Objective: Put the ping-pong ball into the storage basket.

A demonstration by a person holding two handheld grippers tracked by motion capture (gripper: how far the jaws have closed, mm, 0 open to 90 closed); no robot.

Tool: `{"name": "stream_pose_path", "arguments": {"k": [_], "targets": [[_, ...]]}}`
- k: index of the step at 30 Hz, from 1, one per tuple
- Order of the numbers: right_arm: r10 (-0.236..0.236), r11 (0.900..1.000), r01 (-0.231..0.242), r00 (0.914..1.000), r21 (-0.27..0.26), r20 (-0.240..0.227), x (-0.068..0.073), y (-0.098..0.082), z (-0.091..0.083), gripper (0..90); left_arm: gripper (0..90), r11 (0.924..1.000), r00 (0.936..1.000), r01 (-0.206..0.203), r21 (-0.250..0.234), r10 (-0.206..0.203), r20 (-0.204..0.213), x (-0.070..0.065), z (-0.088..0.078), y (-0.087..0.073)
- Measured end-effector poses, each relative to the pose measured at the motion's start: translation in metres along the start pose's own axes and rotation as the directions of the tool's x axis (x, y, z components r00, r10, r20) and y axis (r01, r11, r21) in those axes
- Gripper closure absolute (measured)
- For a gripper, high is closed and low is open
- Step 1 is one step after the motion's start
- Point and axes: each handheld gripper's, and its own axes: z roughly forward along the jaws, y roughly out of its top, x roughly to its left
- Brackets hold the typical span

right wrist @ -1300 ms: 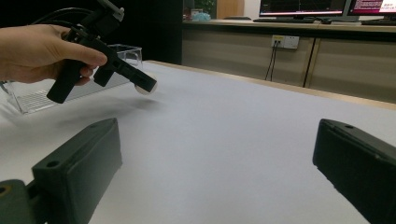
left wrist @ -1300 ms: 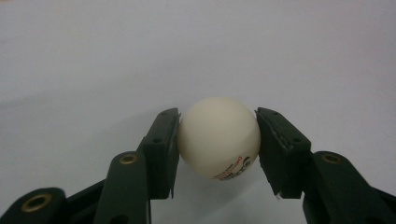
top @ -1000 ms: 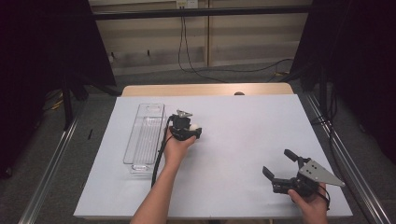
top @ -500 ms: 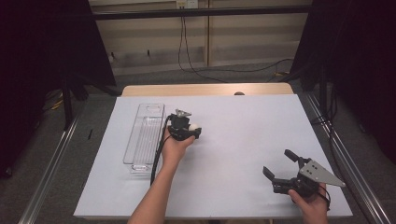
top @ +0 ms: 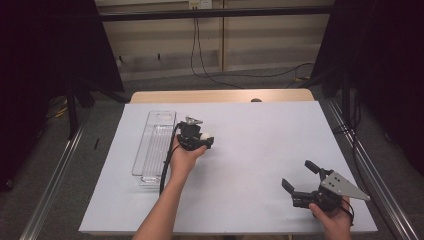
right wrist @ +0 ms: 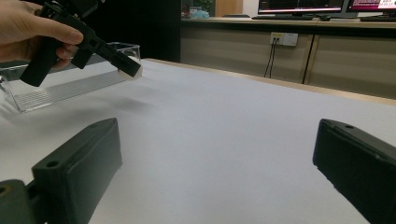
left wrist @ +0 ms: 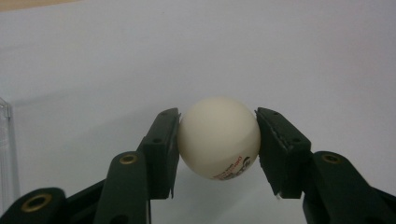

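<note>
- The left gripper (left wrist: 217, 140) has its two black jaws pressed against either side of a white ball (left wrist: 218, 137), so the ball is clamped between the pads.
- The ball carries a small red and black print low on its front, seen in the left gripper view.
- In the right gripper view the ball (right wrist: 132, 71) and the jaws that pinch it hang above the table surface, with a soft shadow on the sheet below.
- In the high view the left gripper (top: 202, 141) sits just right of a clear plastic tray (top: 150, 160), with the ball (top: 205, 139) showing pale at its tip.
- The tray is long and narrow, lies on the left part of the white table (top: 260, 130), and has a ribbed floor.
- The right gripper (top: 299, 176) has its jaws spread wide apart with nothing between them.
- It sits low at the near right corner of the table, well apart from the ball and tray.
- A black cable trails from the left gripper along the person's forearm.
</note>
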Motion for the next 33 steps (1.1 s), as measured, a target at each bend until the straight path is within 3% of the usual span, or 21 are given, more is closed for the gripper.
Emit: {"name": "stream_pose_path", "arguments": {"k": [1,4,9,10,15,21,23,25,31,32,33], "targets": [[0.001,1.000,-0.001,1.0000,0.000,-0.001,0.000,0.000,0.000,0.8,51.3,0.9997,0.9998,-0.020,0.014,0.020,0.003,0.002,-0.002,0.000],[-0.001,1.000,0.001,1.0000,0.002,-0.003,0.000,0.000,0.000,0.8,51.2,1.0000,1.0000,0.000,0.006,0.000,-0.002,0.001,-0.004,0.001],[-0.001,1.000,0.001,1.0000,0.004,-0.002,0.000,0.000,0.000,0.8,51.3,0.9994,0.9996,-0.024,0.023,0.024,0.011,0.003,-0.008,0.002],[-0.002,1.000,0.002,1.0000,0.004,-0.001,0.000,0.000,0.000,0.8,51.2,0.9999,1.0000,-0.002,0.011,0.002,0.006,0.001,-0.008,0.002],[0.001,1.000,-0.001,1.0000,0.002,0.001,0.000,0.000,0.000,0.8,51.2,0.9994,0.9998,-0.018,0.028,0.018,0.009,0.002,-0.012,0.004],[0.000,1.000,0.000,1.0000,0.002,-0.001,0.000,0.000,0.000,0.8,51.3,0.9997,0.9995,0.009,0.022,-0.009,0.031,0.001,-0.015,0.005],[-0.001,1.000,0.001,1.0000,0.001,-0.002,0.000,0.000,0.000,0.8,51.3,0.9993,0.9997,-0.014,0.035,0.014,0.021,0.003,-0.018,0.006],[0.000,1.000,0.000,1.0000,0.002,0.000,0.000,0.000,0.000,0.8,51.2,0.9997,0.9996,0.007,0.023,-0.008,0.028,0.002,-0.018,0.006],[0.001,1.000,-0.001,1.0000,0.003,-0.001,0.000,0.000,0.000,0.8,51.2,0.9986,0.9992,-0.020,0.049,0.019,0.034,0.004,-0.023,0.007],[0.001,1.000,-0.001,1.0000,0.003,-0.001,0.000,0.000,0.000,0.8,51.2,0.9996,0.9992,0.006,0.029,-0.007,0.040,0.002,-0.023,0.007],[0.001,1.000,-0.001,1.0000,0.001,-0.003,0.000,0.000,0.000,0.8,51.3,0.9996,0.9990,0.007,0.028,-0.008,0.044,0.002,-0.023,0.007]]}}
